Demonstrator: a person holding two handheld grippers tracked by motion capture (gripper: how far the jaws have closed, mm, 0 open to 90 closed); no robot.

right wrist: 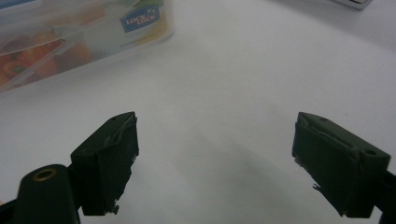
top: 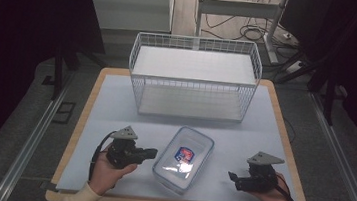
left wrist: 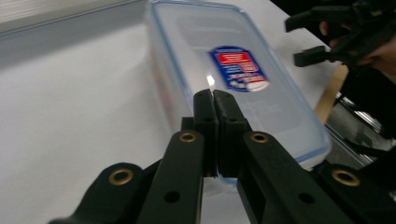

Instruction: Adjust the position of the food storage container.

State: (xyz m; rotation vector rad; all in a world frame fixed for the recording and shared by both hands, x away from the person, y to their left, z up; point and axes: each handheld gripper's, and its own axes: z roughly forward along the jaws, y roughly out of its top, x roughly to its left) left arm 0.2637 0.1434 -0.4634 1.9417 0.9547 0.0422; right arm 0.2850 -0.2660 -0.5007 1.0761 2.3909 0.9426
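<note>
A clear plastic food box (top: 184, 159) with a blue-edged lid and a red and blue label lies on the white mat near the table's front, between the two hands. My left gripper (top: 153, 153) is just left of the box, pointing at it, jaws shut with nothing between them. In the left gripper view its tips (left wrist: 214, 95) meet in front of the box (left wrist: 243, 70), slightly above the lid. My right gripper (top: 231, 177) stands open to the right of the box, apart from it. Its jaws (right wrist: 215, 154) are spread over bare mat, with the box (right wrist: 70, 37) and its orange contents at the upper left.
A white wire basket (top: 194, 77) with a white liner stands at the back middle of the table. The wooden table edge (top: 284, 126) frames the white mat (top: 114, 114). The right gripper (left wrist: 313, 39) is seen across the box in the left gripper view.
</note>
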